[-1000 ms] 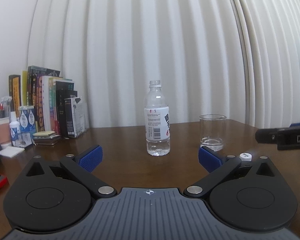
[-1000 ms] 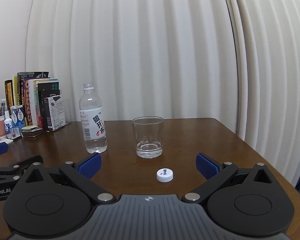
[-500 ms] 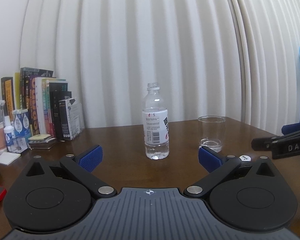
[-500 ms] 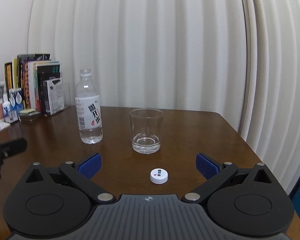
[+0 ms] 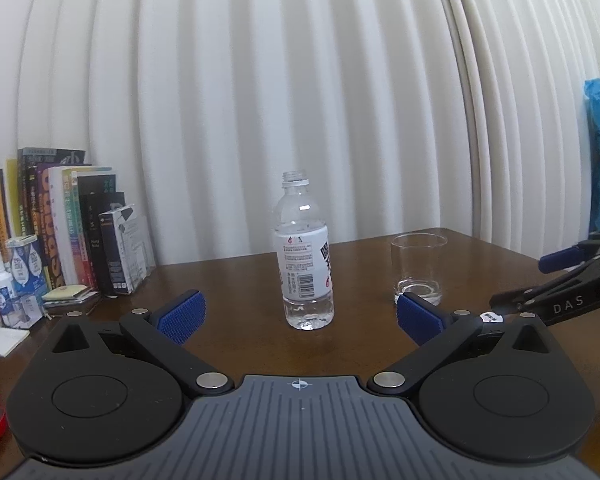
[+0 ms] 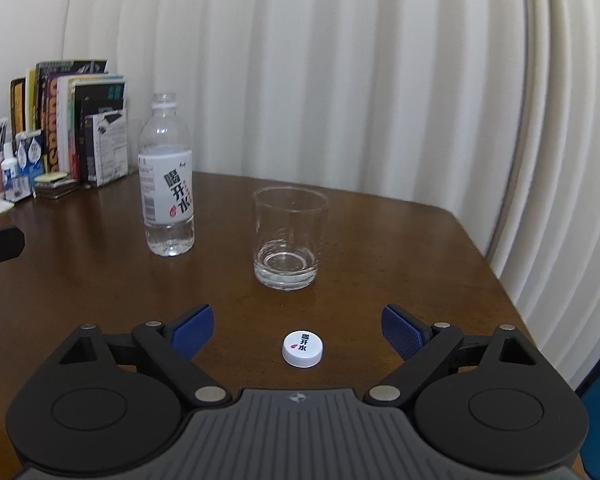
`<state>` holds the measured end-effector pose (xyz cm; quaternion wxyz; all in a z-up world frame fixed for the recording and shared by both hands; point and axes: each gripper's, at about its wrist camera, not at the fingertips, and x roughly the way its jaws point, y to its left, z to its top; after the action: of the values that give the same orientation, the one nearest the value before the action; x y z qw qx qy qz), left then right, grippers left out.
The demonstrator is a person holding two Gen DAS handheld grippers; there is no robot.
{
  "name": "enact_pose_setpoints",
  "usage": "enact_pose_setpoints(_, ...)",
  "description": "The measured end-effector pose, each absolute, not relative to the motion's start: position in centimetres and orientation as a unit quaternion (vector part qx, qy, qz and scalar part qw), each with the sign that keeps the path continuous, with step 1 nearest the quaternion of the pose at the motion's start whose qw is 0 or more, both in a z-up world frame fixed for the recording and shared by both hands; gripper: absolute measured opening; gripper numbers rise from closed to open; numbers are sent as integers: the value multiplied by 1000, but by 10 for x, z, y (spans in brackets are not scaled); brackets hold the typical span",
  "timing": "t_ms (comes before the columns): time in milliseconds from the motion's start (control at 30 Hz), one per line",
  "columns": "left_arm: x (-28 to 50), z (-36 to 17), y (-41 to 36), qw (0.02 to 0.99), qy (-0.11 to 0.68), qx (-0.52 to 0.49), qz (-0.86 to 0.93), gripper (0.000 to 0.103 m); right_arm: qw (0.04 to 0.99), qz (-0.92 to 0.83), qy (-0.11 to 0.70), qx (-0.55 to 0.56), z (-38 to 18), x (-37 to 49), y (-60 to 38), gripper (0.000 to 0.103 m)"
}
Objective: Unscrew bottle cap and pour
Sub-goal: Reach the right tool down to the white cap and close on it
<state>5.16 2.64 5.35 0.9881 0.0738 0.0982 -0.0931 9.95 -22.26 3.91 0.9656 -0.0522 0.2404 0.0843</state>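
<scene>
A clear plastic bottle [image 5: 305, 260] with a white label stands upright and uncapped on the brown table, with a little water at its bottom; it also shows in the right wrist view [image 6: 166, 184]. A clear glass [image 6: 288, 236] stands to its right, also in the left wrist view [image 5: 418, 268]. The white cap [image 6: 303, 349] lies on the table in front of the glass. My left gripper [image 5: 298, 314] is open and empty, short of the bottle. My right gripper [image 6: 298, 330] is open and empty, just above and behind the cap.
A row of books [image 5: 60, 224] and small bottles [image 5: 18, 276] stand at the table's back left. The table's right edge [image 6: 496, 276] runs close to the white curtain. My right gripper's body shows at the right of the left wrist view [image 5: 560, 284].
Both grippers have drawn back and risen a little, staying open. The right gripper has turned so the cap sits centred between its fingers. Bottle, glass and cap have not moved.
</scene>
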Motion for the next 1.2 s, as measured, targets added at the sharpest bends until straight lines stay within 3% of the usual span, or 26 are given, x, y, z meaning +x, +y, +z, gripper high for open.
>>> enact_pose_setpoints(367, 80, 56, 23, 984, 109, 93, -105, 103, 951, 94, 289, -64, 25, 131, -222, 86)
enact_pose_setpoints(467, 85, 56, 22, 984, 109, 88, -105, 103, 948, 96, 297, -62, 22, 136, -224, 78)
enact_pose_setpoints(867, 92, 54, 18, 984, 114, 89, -104, 103, 939, 96, 326, -56, 14, 149, -230, 66)
enact_pose_setpoints(1033, 92, 53, 17, 984, 114, 95, -100, 103, 937, 99, 331, -51, 14, 150, -230, 58)
enact_pose_setpoints(1200, 92, 55, 17, 984, 113, 93, -99, 103, 934, 102, 338, -48, 12, 151, -228, 42)
